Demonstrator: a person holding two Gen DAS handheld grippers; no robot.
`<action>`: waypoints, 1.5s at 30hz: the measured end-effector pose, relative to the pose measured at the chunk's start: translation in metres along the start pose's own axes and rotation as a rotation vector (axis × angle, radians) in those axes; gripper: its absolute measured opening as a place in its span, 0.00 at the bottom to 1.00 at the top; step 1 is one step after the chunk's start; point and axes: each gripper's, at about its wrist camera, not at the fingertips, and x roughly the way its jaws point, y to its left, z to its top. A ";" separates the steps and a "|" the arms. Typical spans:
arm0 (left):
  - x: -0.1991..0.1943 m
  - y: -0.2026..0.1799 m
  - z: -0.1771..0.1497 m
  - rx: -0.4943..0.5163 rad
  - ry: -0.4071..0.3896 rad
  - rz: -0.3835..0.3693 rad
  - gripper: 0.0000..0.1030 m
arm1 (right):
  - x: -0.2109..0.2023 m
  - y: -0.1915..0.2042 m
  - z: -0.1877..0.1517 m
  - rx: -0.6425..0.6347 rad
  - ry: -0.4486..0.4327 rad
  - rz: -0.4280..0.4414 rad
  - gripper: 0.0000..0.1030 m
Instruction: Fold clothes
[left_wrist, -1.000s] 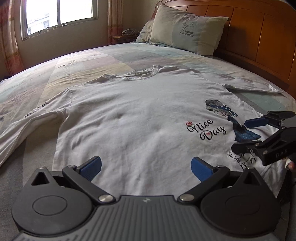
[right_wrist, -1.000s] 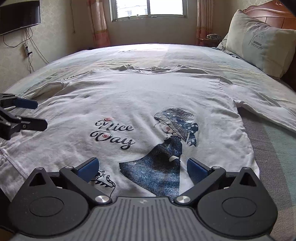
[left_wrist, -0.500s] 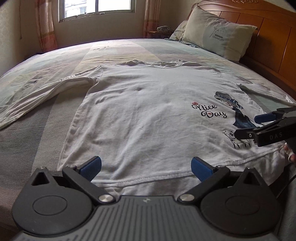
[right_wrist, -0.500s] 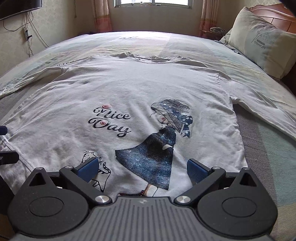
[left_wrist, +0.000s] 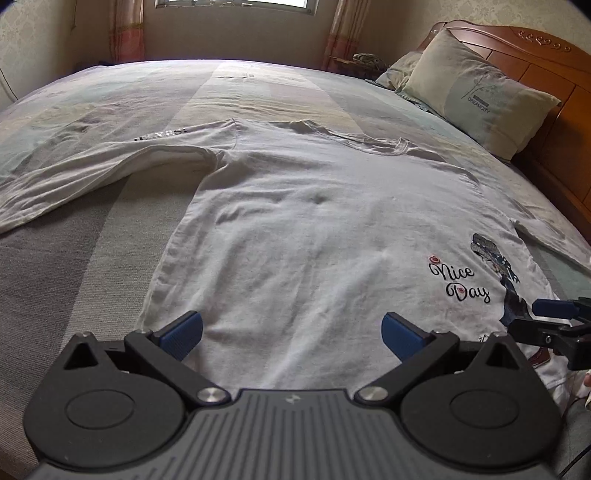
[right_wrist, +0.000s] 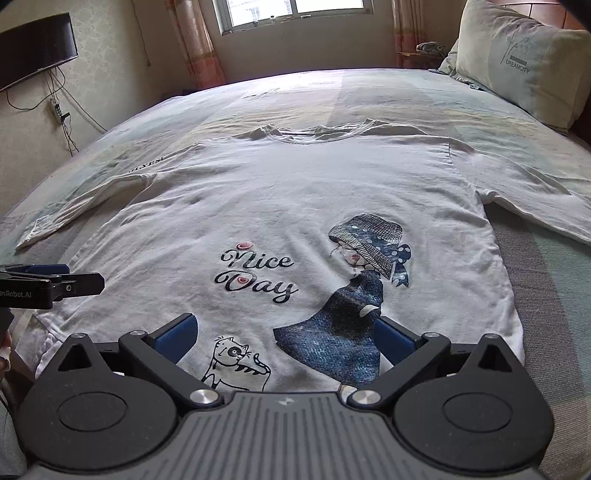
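Observation:
A white long-sleeved shirt (left_wrist: 303, 229) lies flat and face up on the bed, hem toward me, with a "Nice Day" print and a girl in a blue dress (right_wrist: 347, 314). Its sleeves spread out to the left (left_wrist: 74, 177) and right (right_wrist: 535, 206). My left gripper (left_wrist: 291, 332) is open and empty over the left part of the hem. My right gripper (right_wrist: 284, 336) is open and empty over the right part of the hem, above the cat print. Each gripper shows at the edge of the other's view, the right one (left_wrist: 554, 321) and the left one (right_wrist: 55, 284).
The bed (left_wrist: 55, 295) has a striped pastel sheet. A pillow (left_wrist: 476, 96) leans on the wooden headboard (left_wrist: 554, 66) at the right. A window (right_wrist: 291, 14) with curtains is at the far wall. A TV (right_wrist: 33, 48) hangs on the left wall.
Both grippers have pulled back toward the hem and down, and the left view has swung left. Both stay open.

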 end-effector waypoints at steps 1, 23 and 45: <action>0.002 0.006 -0.003 -0.032 0.001 -0.009 0.99 | 0.002 0.002 0.001 0.004 0.007 0.002 1.00; 0.001 -0.050 -0.040 0.159 -0.073 0.020 0.99 | -0.012 -0.001 -0.039 -0.236 0.044 -0.075 1.00; -0.001 -0.049 -0.047 0.199 -0.121 0.015 0.99 | -0.088 -0.033 -0.093 0.091 -0.047 -0.111 1.00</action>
